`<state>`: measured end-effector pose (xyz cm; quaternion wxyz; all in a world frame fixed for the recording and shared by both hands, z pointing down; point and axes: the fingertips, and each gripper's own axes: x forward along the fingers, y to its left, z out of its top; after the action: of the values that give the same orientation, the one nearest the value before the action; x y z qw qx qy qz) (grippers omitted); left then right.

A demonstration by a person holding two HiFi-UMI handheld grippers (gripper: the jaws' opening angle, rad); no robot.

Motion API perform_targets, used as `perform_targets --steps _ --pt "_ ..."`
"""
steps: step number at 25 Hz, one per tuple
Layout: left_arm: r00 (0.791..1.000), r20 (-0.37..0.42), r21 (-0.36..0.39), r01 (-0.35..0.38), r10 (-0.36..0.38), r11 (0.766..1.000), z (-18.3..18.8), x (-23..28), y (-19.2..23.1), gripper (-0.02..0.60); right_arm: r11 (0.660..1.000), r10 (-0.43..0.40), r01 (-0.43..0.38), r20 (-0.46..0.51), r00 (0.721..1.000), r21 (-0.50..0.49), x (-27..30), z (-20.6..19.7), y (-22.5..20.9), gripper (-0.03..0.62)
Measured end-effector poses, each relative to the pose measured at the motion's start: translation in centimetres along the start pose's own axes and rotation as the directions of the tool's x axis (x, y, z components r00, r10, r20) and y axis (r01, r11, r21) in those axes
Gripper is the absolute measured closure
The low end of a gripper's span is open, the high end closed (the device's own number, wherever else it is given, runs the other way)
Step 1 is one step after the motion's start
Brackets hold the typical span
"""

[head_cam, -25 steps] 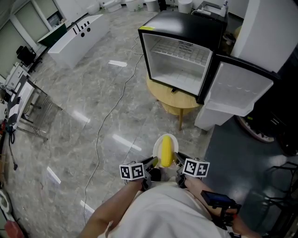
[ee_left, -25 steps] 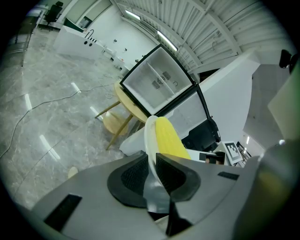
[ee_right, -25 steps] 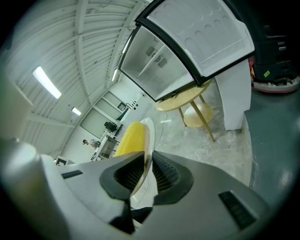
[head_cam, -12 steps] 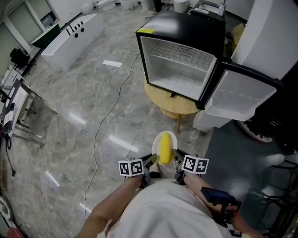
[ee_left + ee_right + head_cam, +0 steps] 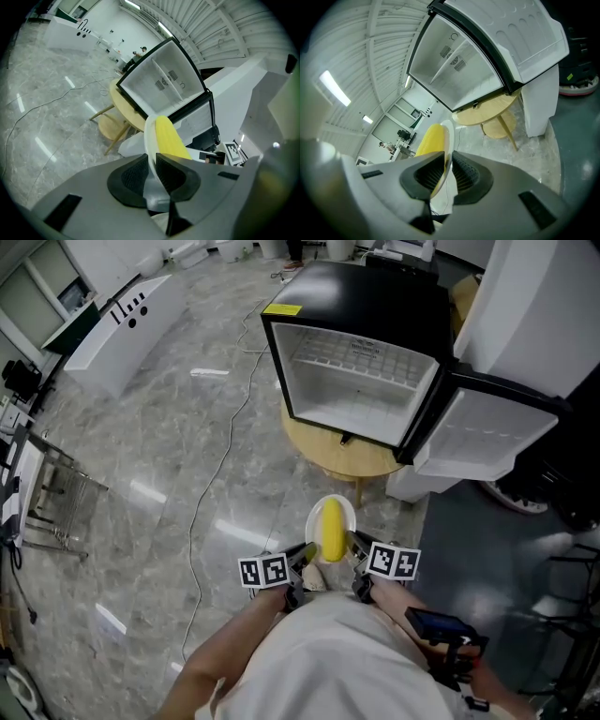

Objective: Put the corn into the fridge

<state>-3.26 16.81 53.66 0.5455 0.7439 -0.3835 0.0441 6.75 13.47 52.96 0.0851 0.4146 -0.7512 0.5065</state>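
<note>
In the head view I see the corn (image 5: 330, 531) lying on a white plate (image 5: 349, 516), carried in front of the person's body between my two claws. The left claw (image 5: 306, 559) bites the plate's rim at about 8 o'clock, the right claw (image 5: 353, 551) at about 4 o'clock. The fridge (image 5: 375, 296) stands at 12 o'clock from the plate, well apart from it, on a round wooden bench (image 5: 356, 457). Its door (image 5: 478, 432) is swung open toward 2 o'clock.

In the left gripper view the jaws are clenched on the plate's thin rim. The corn (image 5: 168, 138) rises beyond them toward 1 o'clock, with the open fridge at 12.

In the right gripper view the jaws pinch the opposite rim. The corn (image 5: 431, 139) lies at 11 o'clock, and the fridge's empty inside is above it.
</note>
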Motion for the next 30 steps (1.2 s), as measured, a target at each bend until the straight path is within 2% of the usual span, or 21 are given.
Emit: perform_targets --steps 8,14,30 --pt "0.999 -0.019 0.001 0.029 -0.029 1.0 3.9 -0.3 1.9 0.528 1.0 -0.017 0.017 0.044 0.999 0.004 3.1 2.1 1.9 0.537" --pt "0.999 -0.022 0.001 0.036 -0.036 0.999 5.6 -0.6 2.8 0.528 1.0 -0.023 0.023 0.051 0.998 0.003 4.6 2.9 2.8 0.536" --pt "0.999 -0.034 0.015 0.015 -0.015 1.0 10.4 1.7 4.3 0.528 0.999 -0.004 0.002 0.073 0.997 0.035 8.4 6.9 2.5 0.536"
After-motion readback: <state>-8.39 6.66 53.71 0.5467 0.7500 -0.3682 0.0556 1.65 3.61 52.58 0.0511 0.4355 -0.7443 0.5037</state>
